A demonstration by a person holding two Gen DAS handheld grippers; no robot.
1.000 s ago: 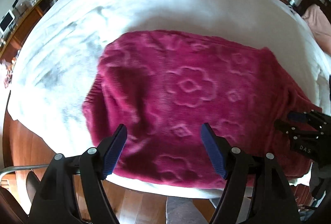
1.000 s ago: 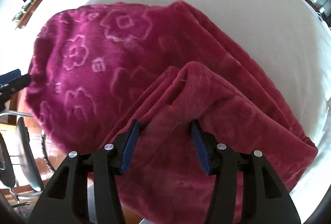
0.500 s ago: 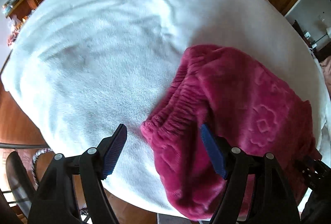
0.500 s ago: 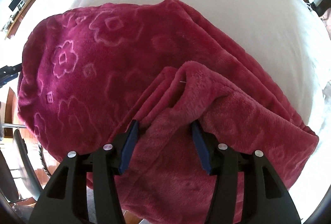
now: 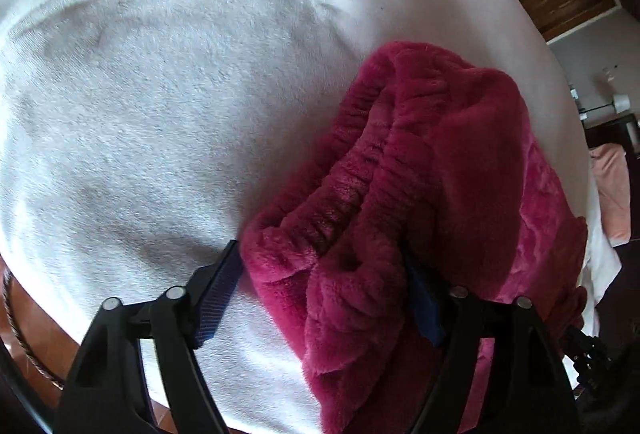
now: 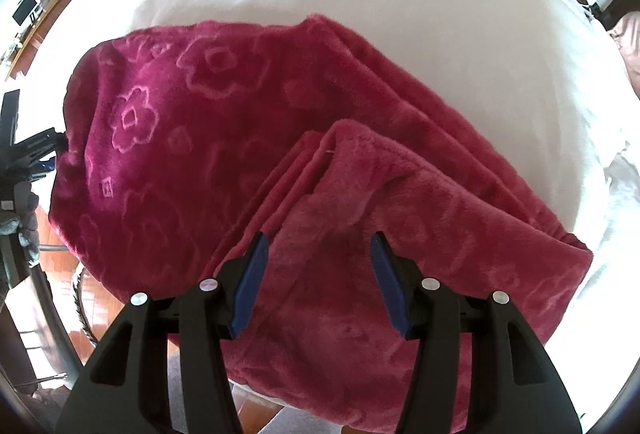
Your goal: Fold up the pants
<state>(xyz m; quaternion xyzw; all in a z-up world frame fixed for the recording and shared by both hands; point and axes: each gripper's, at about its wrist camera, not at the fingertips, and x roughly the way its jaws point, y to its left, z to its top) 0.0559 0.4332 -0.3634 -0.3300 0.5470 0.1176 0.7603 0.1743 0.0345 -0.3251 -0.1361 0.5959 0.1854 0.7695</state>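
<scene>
The left gripper (image 5: pixel 320 298) has just been closing, jaws now against the gathered waistband of the plush magenta flower-embossed pants (image 5: pixel 420 193) on the white fleece-covered table (image 5: pixel 160 93). The right gripper (image 6: pixel 318 278) clamps a folded leg end (image 6: pixel 340 193). The thick pile could slip from either grip, skewing the fold.

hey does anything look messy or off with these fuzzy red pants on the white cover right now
Mostly tidy. The magenta fleece pants lie folded on the white cover. Two things stand out: the elastic waistband is bunched and gaping open, and the top leg layer sits slightly askew, its corner lifted off the layers beneath.
</scene>
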